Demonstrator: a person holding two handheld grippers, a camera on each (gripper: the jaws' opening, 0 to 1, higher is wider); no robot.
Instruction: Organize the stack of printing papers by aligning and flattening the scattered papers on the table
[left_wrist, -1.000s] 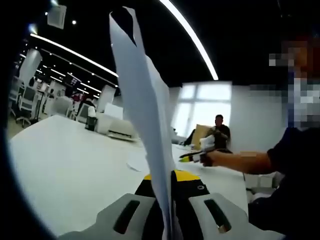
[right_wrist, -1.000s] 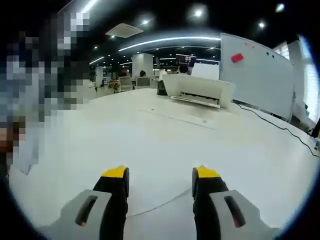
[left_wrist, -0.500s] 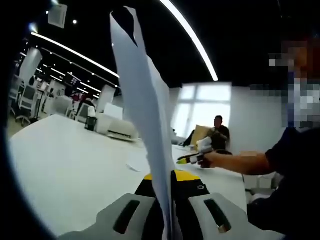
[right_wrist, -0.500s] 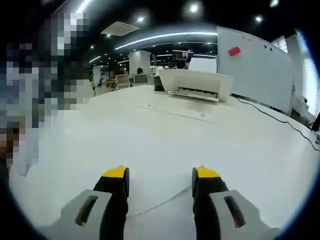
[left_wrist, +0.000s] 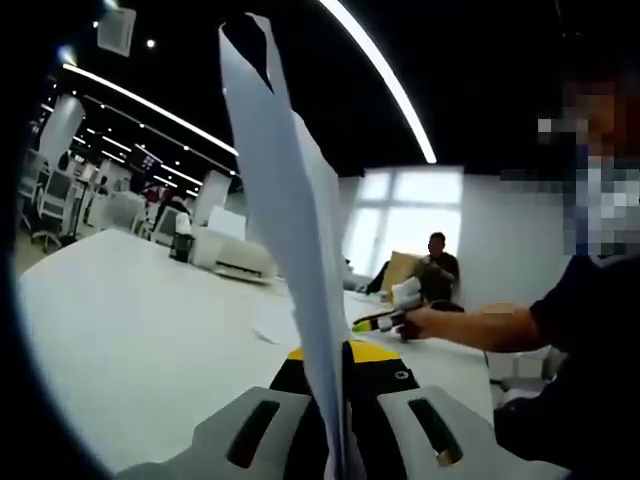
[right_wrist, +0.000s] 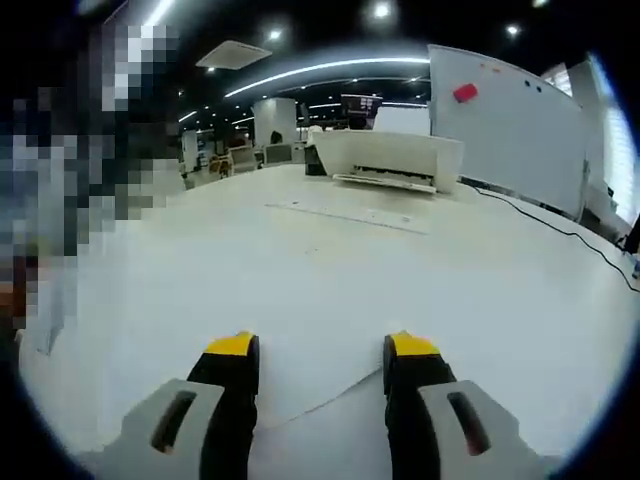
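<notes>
In the left gripper view, the left gripper (left_wrist: 335, 400) has its yellow-tipped jaws closed on a sheaf of white papers (left_wrist: 290, 230), which stands on edge and rises tall out of the jaws, above the white table (left_wrist: 130, 340). To the right, a person's hand (left_wrist: 470, 325) holds the right gripper (left_wrist: 385, 318) out over the table. A white printer (left_wrist: 235, 258) sits on the far side, and a seated person (left_wrist: 437, 262) is by the window.

In the right gripper view, the right gripper (right_wrist: 320, 375) has its jaws parted with nothing between them, hovering just over a flat sheet (right_wrist: 180, 330) lying on the table (right_wrist: 520, 310). The printer (right_wrist: 385, 160) stands beyond, beside a whiteboard (right_wrist: 510, 125).
</notes>
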